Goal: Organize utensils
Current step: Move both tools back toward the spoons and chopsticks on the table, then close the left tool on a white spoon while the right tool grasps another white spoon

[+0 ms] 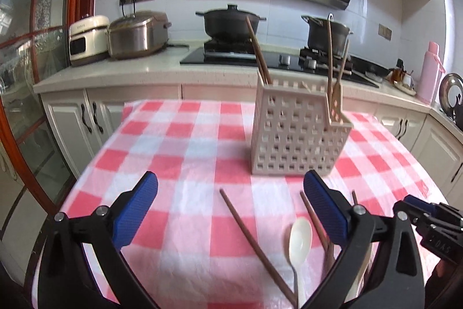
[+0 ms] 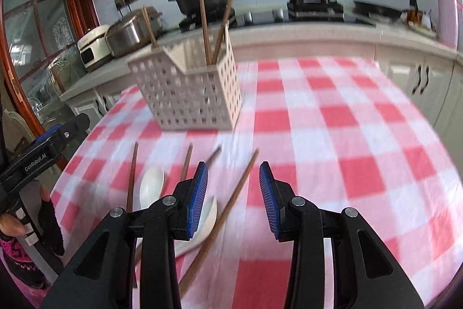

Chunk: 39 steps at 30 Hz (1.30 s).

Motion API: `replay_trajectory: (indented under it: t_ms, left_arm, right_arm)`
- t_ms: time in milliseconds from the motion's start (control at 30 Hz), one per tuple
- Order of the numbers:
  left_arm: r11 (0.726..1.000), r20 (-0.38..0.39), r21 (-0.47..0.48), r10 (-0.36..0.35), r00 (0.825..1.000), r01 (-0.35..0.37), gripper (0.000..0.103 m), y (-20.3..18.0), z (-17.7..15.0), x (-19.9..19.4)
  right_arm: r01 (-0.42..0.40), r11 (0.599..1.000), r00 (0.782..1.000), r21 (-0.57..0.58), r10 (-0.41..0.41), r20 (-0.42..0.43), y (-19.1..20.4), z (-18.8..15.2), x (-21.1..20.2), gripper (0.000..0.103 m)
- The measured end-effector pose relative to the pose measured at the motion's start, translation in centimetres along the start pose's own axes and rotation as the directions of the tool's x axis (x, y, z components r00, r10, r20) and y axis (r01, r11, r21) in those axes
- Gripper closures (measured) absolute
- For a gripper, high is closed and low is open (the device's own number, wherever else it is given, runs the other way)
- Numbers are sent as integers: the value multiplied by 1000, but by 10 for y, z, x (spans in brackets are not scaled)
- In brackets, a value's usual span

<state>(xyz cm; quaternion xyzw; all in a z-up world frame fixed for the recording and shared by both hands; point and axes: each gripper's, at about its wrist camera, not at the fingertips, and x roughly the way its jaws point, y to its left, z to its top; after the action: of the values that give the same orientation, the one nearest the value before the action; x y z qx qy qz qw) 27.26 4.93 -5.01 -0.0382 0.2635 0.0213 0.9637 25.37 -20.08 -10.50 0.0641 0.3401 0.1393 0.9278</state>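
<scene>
A white slotted basket stands on the checked cloth of the tabletop, and it serves here as the landmark. Several brown chopsticks already stand upright inside it, leaning on its walls, so part of the sorting looks done. In front of the basket, nearer the person, the loose pieces lie flat on the cloth: a white spoon, a long chopstick lying slantwise just beside it, and more chopsticks partly hidden under the claws. The left claw hangs over this spot with its blue pads spread fully apart and nothing between them but the cloth and the utensils below, a width that suits coming down around a thin stick or the spoon. The right claw sits to the right of the same pile, jaws partly apart and empty, with one chopstick running slantwise under the gap and a second spoon beside its left pad. Both seem aimed at picking up what lies before the basket; the right view is blurred.
</scene>
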Motion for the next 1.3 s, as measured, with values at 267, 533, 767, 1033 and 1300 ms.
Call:
replay_trajectory:
  t_ms: [267,533,767,1033,1300]
  left_arm:
    - [1000,-58,2,-18,998,18,5,-2,-24,10]
    - [996,-127,25,-83,988,87,11,-6,-29,22]
    - [981,-176,82,-157,972,173,22,-26,-29,28]
    - [964,-276,110,-206,939,243,47,-46,-33,53]
    - [959,-334,141,-189,923,247,68,-58,-39,69]
  right_arm:
    - [-26,999,998,-25,25,-59,16,-16,12,66]
    - [-55,997,992,-51,49,-114,25,-14,26,76]
    - [-73,997,981,-31,67,-180,19,-13,38,82]
    - [-79,996,985,-39,72,-160,14,-16,35,96]
    - [-98,995,989,-35,93,-117,8,-15,27,97]
